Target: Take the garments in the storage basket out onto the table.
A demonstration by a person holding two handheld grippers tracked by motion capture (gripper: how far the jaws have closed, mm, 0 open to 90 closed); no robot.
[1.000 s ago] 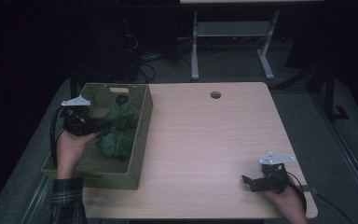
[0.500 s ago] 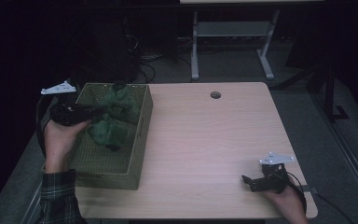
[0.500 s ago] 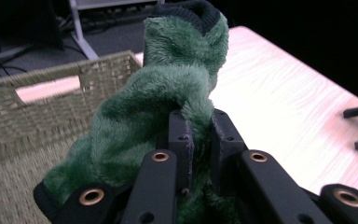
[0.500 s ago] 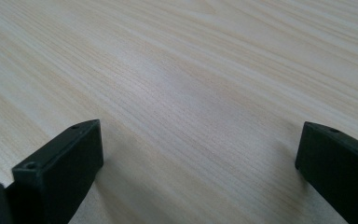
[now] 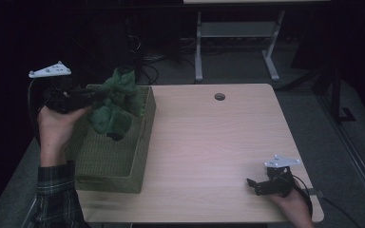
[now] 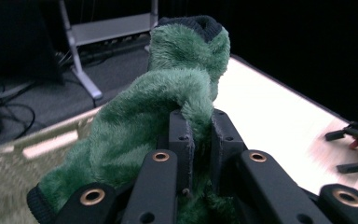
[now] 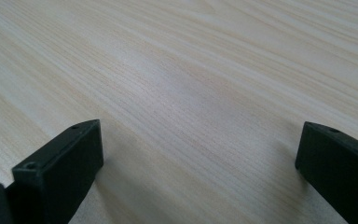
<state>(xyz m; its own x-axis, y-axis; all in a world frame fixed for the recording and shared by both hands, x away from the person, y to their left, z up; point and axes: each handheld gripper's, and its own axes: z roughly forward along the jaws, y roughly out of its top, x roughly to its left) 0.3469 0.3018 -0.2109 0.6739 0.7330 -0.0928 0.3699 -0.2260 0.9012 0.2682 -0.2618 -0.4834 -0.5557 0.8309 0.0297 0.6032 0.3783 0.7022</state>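
**Green fleece held up over the basket**

High view: the left gripper (image 5: 83,97) is raised above the left rim of the woven basket (image 5: 119,164), which stands on the left part of the wooden table (image 5: 209,142). A bundle of green fleece clothing (image 5: 114,102) sits in its jaws and hangs to the right of them, over the basket's far end, with the lowest fold dropping toward the basket's inside. The cloth is dark green and bunched, one end rising above the gripper and a dark edge showing at the bottom fold. The right gripper (image 5: 253,185) rests on the table at the near right corner, well apart from the basket and the clothing.

Left gripper view: the two black jaws stand nearly together and pinch a fold of the green fleece clothing (image 6: 168,93), which rises straight up from between them. The pile is fuzzy and deep green, with a dark ribbed cuff at the top and another at the lower left. The basket's rim (image 6: 32,149) shows behind at the left.

Right gripper view: the right gripper (image 7: 198,149) has its jaws spread wide with nothing between them, just above bare pale wood.
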